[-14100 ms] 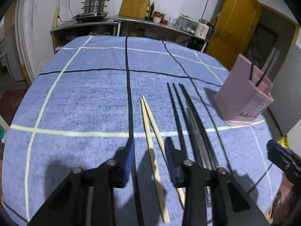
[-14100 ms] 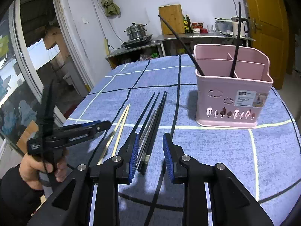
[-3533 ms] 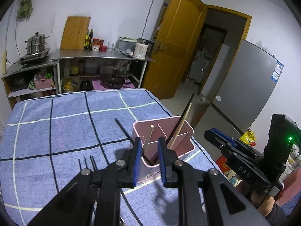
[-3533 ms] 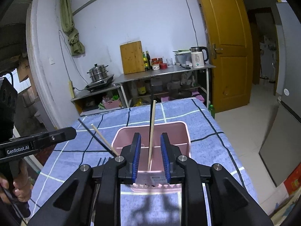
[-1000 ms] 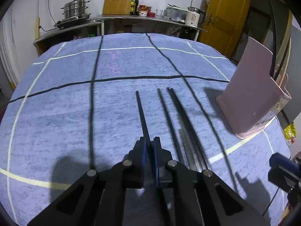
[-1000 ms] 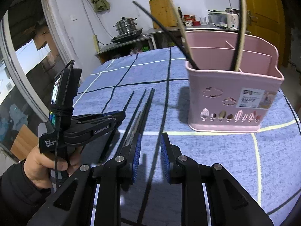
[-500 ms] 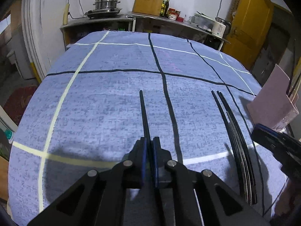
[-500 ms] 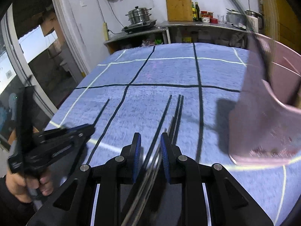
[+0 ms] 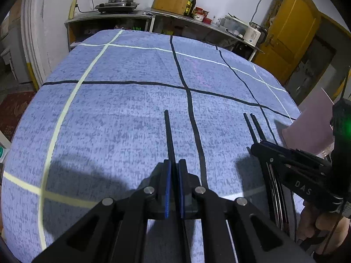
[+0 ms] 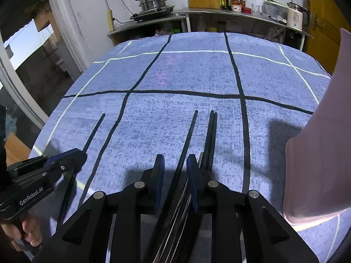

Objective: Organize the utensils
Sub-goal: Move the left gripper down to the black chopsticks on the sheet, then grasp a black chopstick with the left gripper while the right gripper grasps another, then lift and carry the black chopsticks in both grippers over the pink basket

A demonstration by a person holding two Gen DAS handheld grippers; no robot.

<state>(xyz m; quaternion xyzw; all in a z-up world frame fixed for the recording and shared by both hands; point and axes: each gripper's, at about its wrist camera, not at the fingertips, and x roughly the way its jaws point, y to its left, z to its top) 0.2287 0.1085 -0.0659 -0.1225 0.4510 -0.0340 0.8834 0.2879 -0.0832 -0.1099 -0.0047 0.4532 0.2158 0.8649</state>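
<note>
Working down from the big things: the pink basket stands to the right of your right claw, on the blue cloth. That claw is open narrowly, straddling one black chopstick of the bundle lying under it. Your left claw is clamped on a single black chopstick. Its long axis runs straight ahead, tip pointing away from you. These sticks look light, stiff and likely slick, so grip near the thick end, squarely, or they may swivel between the pads.
</note>
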